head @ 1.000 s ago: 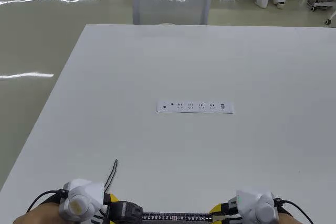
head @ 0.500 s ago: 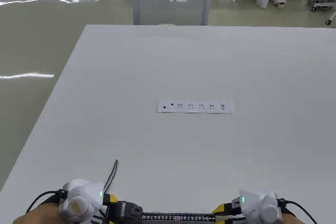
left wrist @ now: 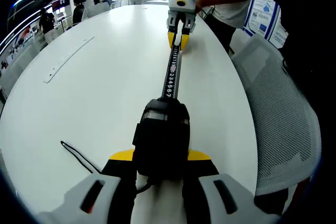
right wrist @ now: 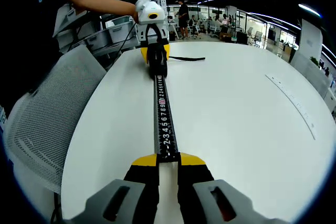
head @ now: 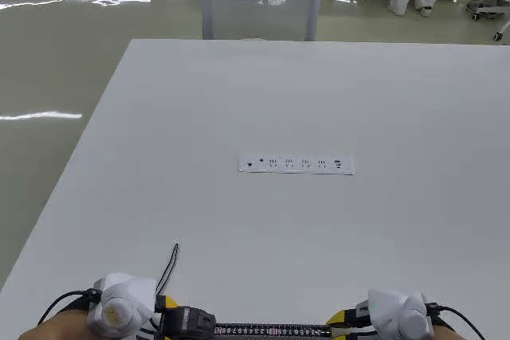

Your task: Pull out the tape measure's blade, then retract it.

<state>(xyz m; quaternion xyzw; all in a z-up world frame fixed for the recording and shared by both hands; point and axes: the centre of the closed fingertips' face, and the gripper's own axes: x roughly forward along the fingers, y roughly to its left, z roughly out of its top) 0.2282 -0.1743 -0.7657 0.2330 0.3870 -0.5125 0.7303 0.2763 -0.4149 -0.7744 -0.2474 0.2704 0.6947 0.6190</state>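
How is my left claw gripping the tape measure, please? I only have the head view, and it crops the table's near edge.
Observer: In the left gripper view, the left claw is shut on the sides of the black tape measure case, with its yellow jaw tips flanking it.
Operator: Thank you. And the other one?
Observer: The right claw is shut on the free end of the blade.
Operator: Is the blade bending?
Observer: No, it runs straight between the claws, printed face up, over the white table.
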